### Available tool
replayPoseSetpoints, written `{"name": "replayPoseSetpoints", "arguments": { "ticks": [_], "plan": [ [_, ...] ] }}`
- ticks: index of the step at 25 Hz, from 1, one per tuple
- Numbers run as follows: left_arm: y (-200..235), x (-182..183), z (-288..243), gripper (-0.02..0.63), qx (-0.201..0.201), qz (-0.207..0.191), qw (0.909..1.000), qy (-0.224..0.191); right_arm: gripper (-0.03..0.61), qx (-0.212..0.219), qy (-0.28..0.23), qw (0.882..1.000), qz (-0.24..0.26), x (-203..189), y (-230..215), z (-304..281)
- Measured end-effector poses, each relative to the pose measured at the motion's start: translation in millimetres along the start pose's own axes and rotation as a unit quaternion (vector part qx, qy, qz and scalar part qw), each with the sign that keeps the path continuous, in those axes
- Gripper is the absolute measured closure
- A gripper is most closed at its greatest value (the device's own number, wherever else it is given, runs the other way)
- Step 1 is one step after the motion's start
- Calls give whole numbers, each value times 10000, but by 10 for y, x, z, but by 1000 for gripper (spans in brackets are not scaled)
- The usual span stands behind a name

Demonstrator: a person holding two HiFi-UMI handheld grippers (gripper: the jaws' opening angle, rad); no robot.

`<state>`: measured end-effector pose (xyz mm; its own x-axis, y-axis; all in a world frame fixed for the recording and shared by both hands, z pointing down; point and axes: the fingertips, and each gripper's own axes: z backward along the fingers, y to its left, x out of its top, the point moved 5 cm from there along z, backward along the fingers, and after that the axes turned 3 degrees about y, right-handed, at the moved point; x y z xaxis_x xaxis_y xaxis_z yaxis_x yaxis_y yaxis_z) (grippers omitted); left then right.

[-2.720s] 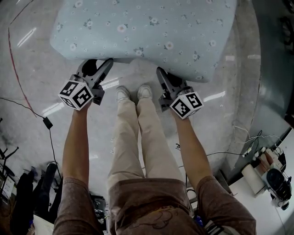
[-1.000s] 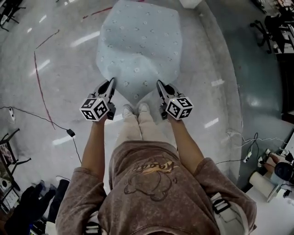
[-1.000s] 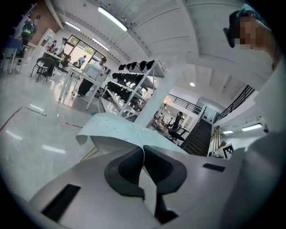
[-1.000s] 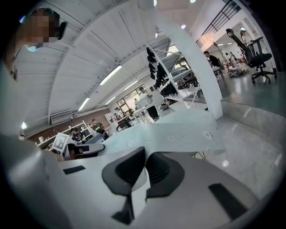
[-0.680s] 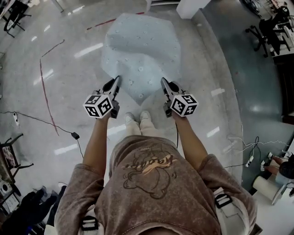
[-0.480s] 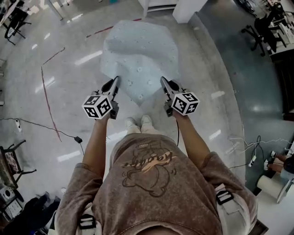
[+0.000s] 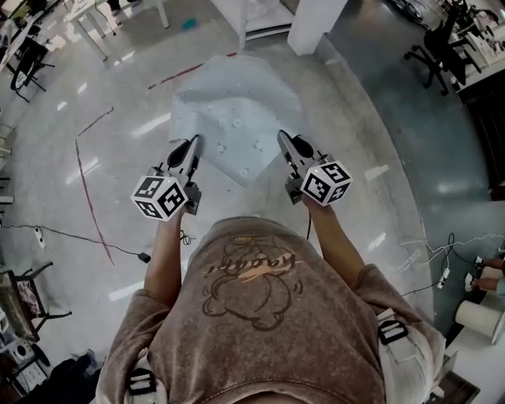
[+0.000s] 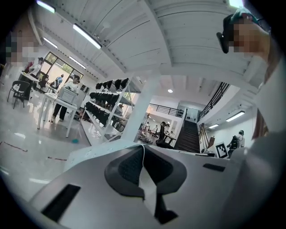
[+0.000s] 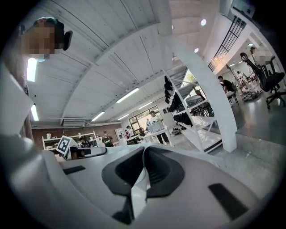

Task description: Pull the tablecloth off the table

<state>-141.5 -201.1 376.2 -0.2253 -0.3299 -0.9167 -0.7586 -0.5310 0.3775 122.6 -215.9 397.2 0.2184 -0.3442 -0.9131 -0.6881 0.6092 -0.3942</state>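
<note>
Tablecloth (image 7: 237, 110) hangs slack over floor (image 7: 102, 87) betw. L gripper (image 7: 192, 147) & R gripper (image 7: 284, 142), each w/ jaws clamped tight on its near edge, held apart prob. to keep it spread.

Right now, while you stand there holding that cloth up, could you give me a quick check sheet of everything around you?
Surface: glossy grey floor; no table in view.
Job's things: pale flowered tablecloth, held up and hanging between the two grippers.
Clutter: a red line marked on the floor; nothing else seen near the cloth.
Grippers: left gripper and right gripper are each shut on an edge of the tablecloth.
Cables: black cable at left, white cables at right, both on the floor.
Surroundings: white pillar, office chairs, people at desks far off.
</note>
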Motion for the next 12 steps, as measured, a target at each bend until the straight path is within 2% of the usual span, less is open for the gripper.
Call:
{"name": "replayPoseSetpoints", "arguments": {
  "ticks": [4,12],
  "plan": [
    [-30,59,-30,594,16,-46,10000,-31,571,30,-133,9999,-31,78,3,-7],
    [-188,7,-118,594,184,-53,9998,-20,571,193,-33,9996,-201,60,-155,109]
  ]
}}
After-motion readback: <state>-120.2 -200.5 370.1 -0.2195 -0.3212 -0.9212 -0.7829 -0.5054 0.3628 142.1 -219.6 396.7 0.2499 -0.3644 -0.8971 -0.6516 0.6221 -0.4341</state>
